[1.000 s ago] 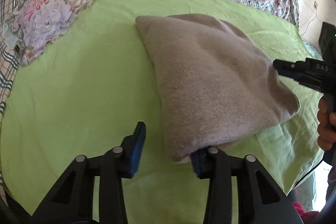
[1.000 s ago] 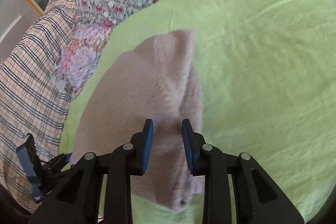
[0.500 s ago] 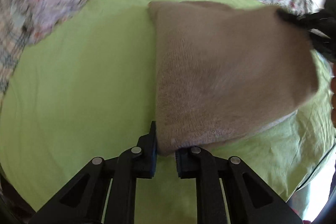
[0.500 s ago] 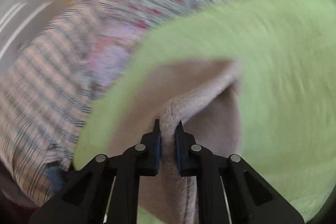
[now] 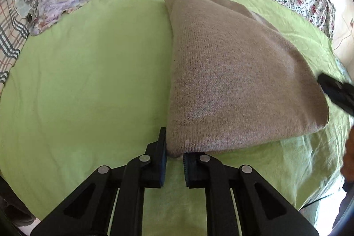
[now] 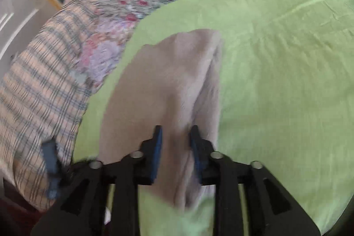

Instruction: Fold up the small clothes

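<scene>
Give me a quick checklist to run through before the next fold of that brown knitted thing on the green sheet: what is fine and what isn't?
1. Left gripper clamped on the brown knitted garment's near corner: ok.
2. Right gripper gripping the garment: not ok; its jaws have just been opening, cloth loose between them.
3. Garment folded over, edges aligned: cannot tell.
4. Green sheet bare where the fold lands: ok.
5. Right wrist view sharp: not ok, blurred.

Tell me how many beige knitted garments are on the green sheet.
1. The beige knit garment lies folded on the green sheet, its near corner between the left gripper fingers. Anything beneath it is hidden.
</scene>
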Motion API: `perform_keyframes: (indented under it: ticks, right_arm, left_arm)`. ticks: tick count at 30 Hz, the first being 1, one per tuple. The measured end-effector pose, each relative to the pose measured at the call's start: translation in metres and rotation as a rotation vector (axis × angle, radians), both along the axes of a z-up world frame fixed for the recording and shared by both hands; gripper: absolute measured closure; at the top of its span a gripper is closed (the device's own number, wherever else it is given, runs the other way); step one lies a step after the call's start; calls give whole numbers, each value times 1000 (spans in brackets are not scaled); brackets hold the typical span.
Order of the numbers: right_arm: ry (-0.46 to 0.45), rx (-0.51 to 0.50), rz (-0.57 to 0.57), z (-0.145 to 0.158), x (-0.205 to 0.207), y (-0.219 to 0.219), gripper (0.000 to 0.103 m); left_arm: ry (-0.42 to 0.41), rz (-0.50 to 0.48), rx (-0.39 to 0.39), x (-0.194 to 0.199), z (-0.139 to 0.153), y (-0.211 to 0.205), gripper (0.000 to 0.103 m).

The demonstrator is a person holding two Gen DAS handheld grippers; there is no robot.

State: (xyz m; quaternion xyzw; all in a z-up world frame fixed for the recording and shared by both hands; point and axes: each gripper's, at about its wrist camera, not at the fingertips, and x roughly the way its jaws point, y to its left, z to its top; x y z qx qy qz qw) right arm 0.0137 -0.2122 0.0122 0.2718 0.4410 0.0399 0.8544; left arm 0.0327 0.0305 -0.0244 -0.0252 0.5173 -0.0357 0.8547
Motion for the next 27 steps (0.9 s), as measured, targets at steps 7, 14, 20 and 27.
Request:
perform_keyframes:
  ticks: [7, 14, 20, 27]
  right_arm:
    - [57, -200, 42, 7, 3, 18, 98]
    - [191, -169, 42, -22, -3, 9, 91]
    - [23, 61, -74, 19, 2, -39, 69]
    - [40, 154, -161, -11, 96, -90, 66]
  left_arm:
    - [14, 35, -16, 1, 1, 3, 92]
    - [20, -38, -1, -5, 2, -2, 86]
    - [-29, -227, -128, -34, 35, 23, 75]
    - [-134, -236, -295, 1, 64, 27, 63]
